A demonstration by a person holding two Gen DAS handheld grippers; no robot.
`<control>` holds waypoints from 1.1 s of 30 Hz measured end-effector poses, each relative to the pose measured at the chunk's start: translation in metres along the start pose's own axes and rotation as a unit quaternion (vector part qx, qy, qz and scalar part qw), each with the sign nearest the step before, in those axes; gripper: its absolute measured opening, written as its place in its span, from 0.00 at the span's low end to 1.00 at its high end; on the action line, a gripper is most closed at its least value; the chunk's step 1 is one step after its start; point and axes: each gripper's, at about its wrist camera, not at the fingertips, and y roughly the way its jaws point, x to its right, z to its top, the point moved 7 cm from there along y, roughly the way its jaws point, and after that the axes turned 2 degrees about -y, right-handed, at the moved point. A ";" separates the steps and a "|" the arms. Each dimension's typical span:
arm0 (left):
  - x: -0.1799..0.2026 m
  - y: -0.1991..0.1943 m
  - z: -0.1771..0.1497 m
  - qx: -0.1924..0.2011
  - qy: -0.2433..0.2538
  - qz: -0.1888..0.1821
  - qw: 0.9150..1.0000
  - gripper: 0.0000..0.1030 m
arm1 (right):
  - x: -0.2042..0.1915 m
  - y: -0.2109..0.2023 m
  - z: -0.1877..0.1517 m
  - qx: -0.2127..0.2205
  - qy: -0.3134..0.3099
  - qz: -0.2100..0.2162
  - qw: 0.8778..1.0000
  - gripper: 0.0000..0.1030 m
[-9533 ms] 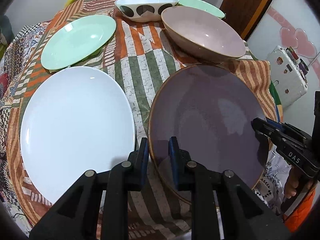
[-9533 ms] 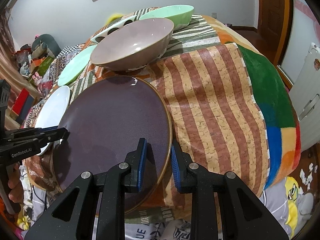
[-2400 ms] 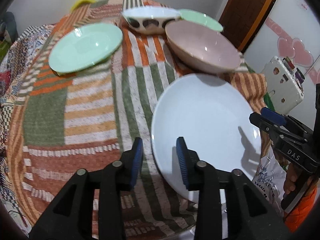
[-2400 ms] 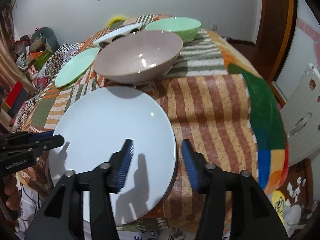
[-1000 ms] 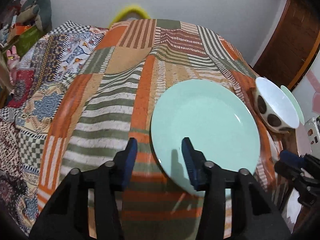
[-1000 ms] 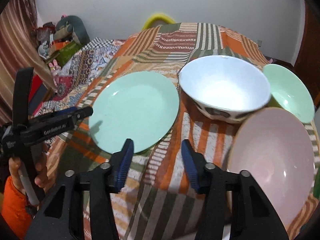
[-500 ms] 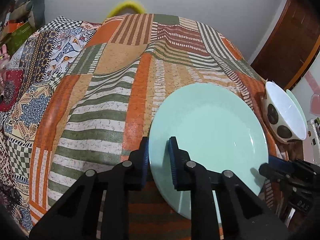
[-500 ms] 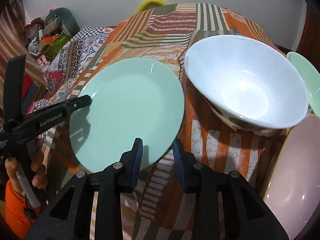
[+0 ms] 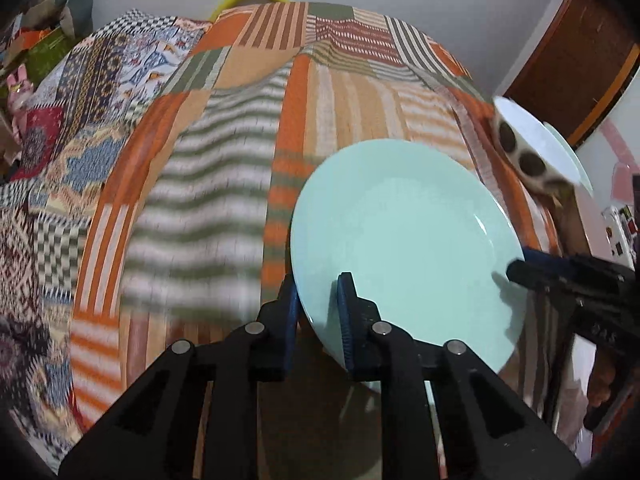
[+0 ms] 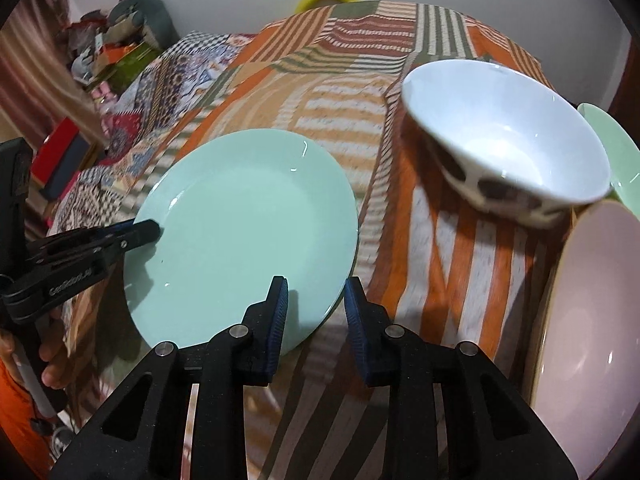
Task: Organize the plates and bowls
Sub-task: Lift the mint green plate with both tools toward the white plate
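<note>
A pale green plate (image 9: 404,236) (image 10: 240,232) is gripped from two sides over the patchwork cloth (image 9: 200,200). My left gripper (image 9: 318,312) is shut on its near left rim, one pad above and one below. In the right wrist view, the left gripper (image 10: 150,234) shows at the plate's left edge. My right gripper (image 10: 316,316) is shut on the near right rim. The left wrist view shows the right gripper (image 9: 520,266) clamped at the plate's right edge. The plate looks sharp while the cloth behind it is blurred.
A white bowl with dark spots (image 10: 508,140) (image 9: 528,152) stands just right of the plate. A pink bowl (image 10: 592,320) sits at the near right, with a green bowl (image 10: 612,148) behind it. Clutter (image 10: 112,52) lies beyond the table's left edge.
A second ago both grippers stood open around the green plate's rim; both have since closed on it. The plate now travels with them, and the cloth behind has shifted.
</note>
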 end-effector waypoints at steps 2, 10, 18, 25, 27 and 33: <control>0.001 -0.008 -0.018 -0.008 -0.001 -0.002 1.000 0.19 | -0.003 -0.002 -0.006 -0.004 -0.005 0.003 1.000 0.26; 0.011 -0.035 -0.073 -0.024 0.001 -0.008 1.000 0.20 | -0.010 -0.012 -0.031 -0.018 -0.017 0.020 1.000 0.26; 0.011 -0.038 -0.085 -0.032 -0.007 -0.020 0.999 0.20 | -0.011 -0.009 -0.038 -0.024 -0.020 0.027 0.999 0.25; 0.009 -0.032 -0.076 -0.021 -0.007 -0.017 1.000 0.20 | -0.017 0.001 -0.036 -0.021 -0.039 0.016 0.999 0.25; 0.011 -0.033 -0.075 -0.015 0.004 -0.005 1.000 0.20 | -0.017 0.000 -0.036 -0.017 -0.045 0.002 0.999 0.18; 0.016 -0.042 -0.076 -0.006 0.004 0.003 1.000 0.20 | -0.014 -0.009 -0.039 -0.009 -0.035 0.009 0.999 0.17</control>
